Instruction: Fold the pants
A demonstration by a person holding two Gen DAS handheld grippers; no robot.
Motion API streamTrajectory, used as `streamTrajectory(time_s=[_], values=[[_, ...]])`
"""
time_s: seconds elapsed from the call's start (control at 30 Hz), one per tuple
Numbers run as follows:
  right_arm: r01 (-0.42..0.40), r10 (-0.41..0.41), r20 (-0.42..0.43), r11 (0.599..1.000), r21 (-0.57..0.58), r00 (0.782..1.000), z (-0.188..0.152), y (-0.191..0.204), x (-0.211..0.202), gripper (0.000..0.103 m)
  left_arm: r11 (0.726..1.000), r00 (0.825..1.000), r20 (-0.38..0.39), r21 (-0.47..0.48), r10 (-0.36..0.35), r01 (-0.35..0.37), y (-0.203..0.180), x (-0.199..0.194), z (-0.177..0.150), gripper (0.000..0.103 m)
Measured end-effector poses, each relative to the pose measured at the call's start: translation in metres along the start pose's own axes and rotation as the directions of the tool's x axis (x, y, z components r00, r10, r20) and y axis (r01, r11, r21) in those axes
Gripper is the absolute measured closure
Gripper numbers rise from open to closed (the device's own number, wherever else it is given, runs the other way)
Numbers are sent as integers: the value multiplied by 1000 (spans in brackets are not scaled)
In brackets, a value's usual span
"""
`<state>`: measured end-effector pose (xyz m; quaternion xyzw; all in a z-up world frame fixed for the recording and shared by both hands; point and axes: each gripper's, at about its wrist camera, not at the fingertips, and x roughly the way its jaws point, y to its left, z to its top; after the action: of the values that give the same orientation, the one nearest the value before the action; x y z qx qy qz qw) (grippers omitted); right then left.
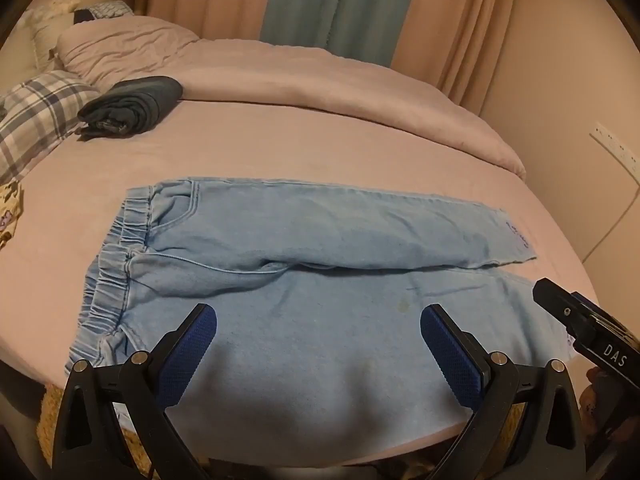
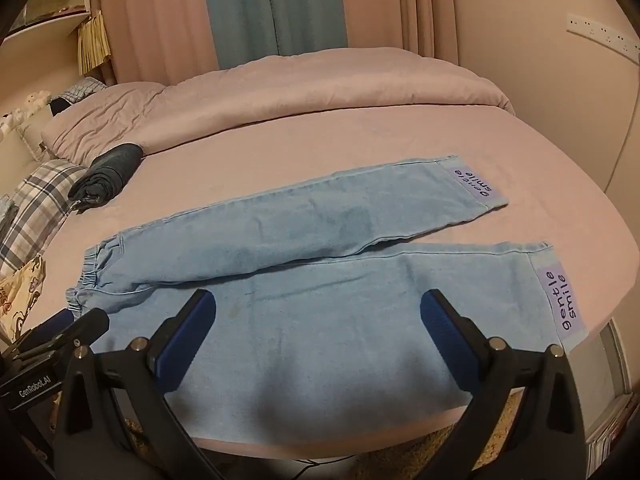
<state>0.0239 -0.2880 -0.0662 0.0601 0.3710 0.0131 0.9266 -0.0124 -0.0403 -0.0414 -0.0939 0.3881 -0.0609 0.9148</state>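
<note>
Light blue denim pants (image 1: 304,240) lie flat on the pink bed, elastic waistband (image 1: 112,264) at the left, both legs stretched to the right. In the right wrist view the pants (image 2: 320,240) show lilac cuff patches (image 2: 562,300) reading "gentle smile". My left gripper (image 1: 318,316) is open and empty, above the near leg close to the waist end. My right gripper (image 2: 318,300) is open and empty, above the near leg toward the cuffs. The right gripper's body (image 1: 592,336) shows at the right edge of the left wrist view.
A folded dark garment (image 1: 132,106) lies on the bed at the far left. A plaid pillow (image 1: 36,120) sits beside it. A bunched pink duvet (image 1: 320,76) runs along the far side. Curtains (image 1: 320,0) hang behind. The bed's near edge (image 2: 320,436) is just below the grippers.
</note>
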Motion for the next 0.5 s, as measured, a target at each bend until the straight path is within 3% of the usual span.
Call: streamTrajectory(time_s=[0.5], values=[[-5,5,-14,1000,-14,1000,-9,8,5,0,1000,999,-32,-8,-9,9,0,5,-4,0]])
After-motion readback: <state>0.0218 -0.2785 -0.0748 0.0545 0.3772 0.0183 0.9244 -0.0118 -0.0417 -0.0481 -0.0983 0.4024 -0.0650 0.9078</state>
